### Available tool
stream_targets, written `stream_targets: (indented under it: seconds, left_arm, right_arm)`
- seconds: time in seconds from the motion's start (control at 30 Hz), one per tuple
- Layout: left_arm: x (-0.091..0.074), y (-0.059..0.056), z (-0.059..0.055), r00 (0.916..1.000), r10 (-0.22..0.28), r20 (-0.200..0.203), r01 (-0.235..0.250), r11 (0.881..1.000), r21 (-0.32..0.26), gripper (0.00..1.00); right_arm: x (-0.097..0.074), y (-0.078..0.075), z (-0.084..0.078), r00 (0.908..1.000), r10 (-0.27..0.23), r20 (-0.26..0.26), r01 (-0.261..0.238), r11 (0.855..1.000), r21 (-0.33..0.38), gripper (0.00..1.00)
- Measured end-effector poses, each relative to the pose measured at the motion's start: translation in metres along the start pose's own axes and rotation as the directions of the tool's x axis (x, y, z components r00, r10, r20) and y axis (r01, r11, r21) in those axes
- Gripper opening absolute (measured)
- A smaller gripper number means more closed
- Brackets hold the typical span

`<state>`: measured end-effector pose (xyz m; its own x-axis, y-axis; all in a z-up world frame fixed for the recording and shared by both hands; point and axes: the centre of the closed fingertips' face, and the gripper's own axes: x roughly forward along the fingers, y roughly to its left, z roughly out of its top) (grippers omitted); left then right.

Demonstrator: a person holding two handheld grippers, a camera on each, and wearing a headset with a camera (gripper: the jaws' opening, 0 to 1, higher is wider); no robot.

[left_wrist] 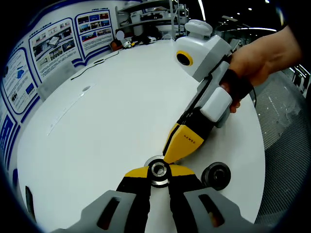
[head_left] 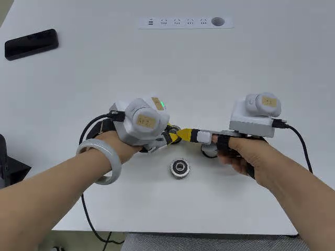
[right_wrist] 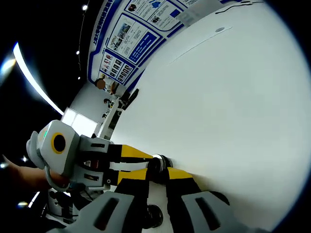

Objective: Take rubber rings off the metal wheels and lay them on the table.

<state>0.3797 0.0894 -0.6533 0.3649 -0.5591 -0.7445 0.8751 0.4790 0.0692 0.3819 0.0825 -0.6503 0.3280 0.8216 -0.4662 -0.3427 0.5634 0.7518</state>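
A small metal wheel [head_left: 176, 129] with a black rubber ring is held just above the white table [head_left: 235, 73], my left gripper [head_left: 171, 136] shut on it. In the left gripper view the wheel [left_wrist: 158, 171] sits between my yellow jaw tips, hub facing the camera. My right gripper [head_left: 183, 134] comes in from the right, its yellow tips closed on the ring at the wheel's edge [right_wrist: 158, 164]. A second ringed wheel [head_left: 179, 168] lies flat on the table nearer me. A third wheel [head_left: 209, 151] lies under the right gripper, partly hidden.
A white power strip [head_left: 186, 22] lies at the table's far side and a black flat device [head_left: 31, 43] at the far left. Black cables [head_left: 86, 130] trail from both grippers over the near table edge. A dark object [head_left: 8, 167] stands at the left edge.
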Motion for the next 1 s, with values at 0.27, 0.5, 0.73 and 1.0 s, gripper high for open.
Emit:
stream_targets:
  seconds: [0.27, 0.5, 0.73, 1.0]
  left_arm:
    - [0.000, 0.000, 0.000, 1.0000, 0.000, -0.001, 0.000, 1.000, 0.001, 0.14]
    - [0.000, 0.000, 0.000, 1.0000, -0.001, -0.001, 0.001, 1.000, 0.003, 0.14]
    - [-0.001, -0.001, 0.000, 1.0000, 0.000, -0.002, 0.000, 1.000, 0.003, 0.14]
    - [-0.001, -0.001, 0.000, 1.0000, 0.001, 0.000, -0.001, 1.000, 0.001, 0.14]
  right_arm:
    - [0.007, 0.000, 0.003, 0.9999, 0.013, -0.002, -0.013, 1.000, 0.017, 0.24]
    - [0.001, 0.005, 0.002, 0.9995, 0.031, -0.001, -0.031, 0.999, 0.012, 0.23]
    - [-0.003, 0.007, 0.000, 0.9986, 0.052, -0.003, -0.052, 0.998, 0.025, 0.21]
    - [-0.001, 0.003, -0.001, 0.9994, 0.033, 0.008, -0.034, 0.999, 0.026, 0.25]
